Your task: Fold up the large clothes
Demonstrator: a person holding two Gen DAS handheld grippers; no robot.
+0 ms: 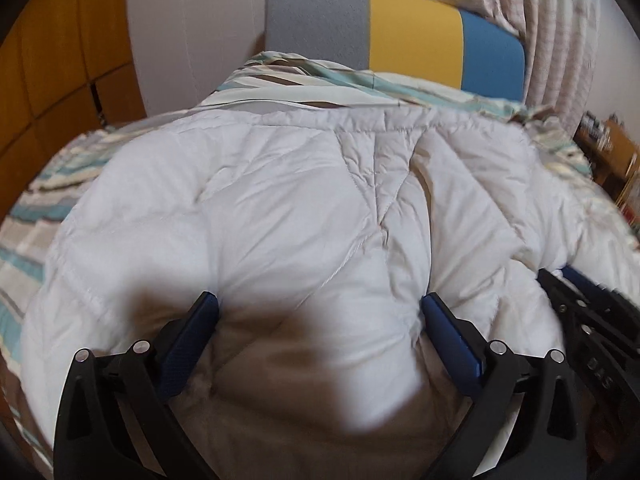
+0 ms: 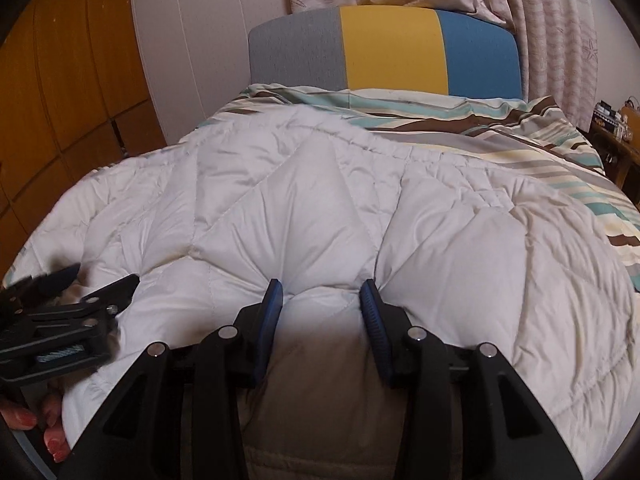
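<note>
A puffy white quilt [image 1: 280,200] lies spread over a bed with a striped sheet [image 2: 500,136]. My left gripper [image 1: 319,302] has a thick bulge of the quilt's near edge pressed between its blue pads, the jaws standing wide. In the right wrist view the same gripper [image 2: 96,280] shows at the left edge. My right gripper [image 2: 321,287] is shut on a narrower bunch of the quilt [image 2: 320,208], with puckers radiating from its fingertips. Its black frame [image 1: 580,300] appears blurred at the right of the left wrist view. Both grip the same near edge, side by side.
A grey, yellow and blue headboard [image 2: 388,52] stands at the bed's far end, with pale curtains [image 2: 560,32] behind it. A wooden wardrobe [image 2: 72,100] lines the left. A cluttered wooden shelf [image 2: 616,128] sits at the right. A person's fingers [image 2: 52,436] show bottom left.
</note>
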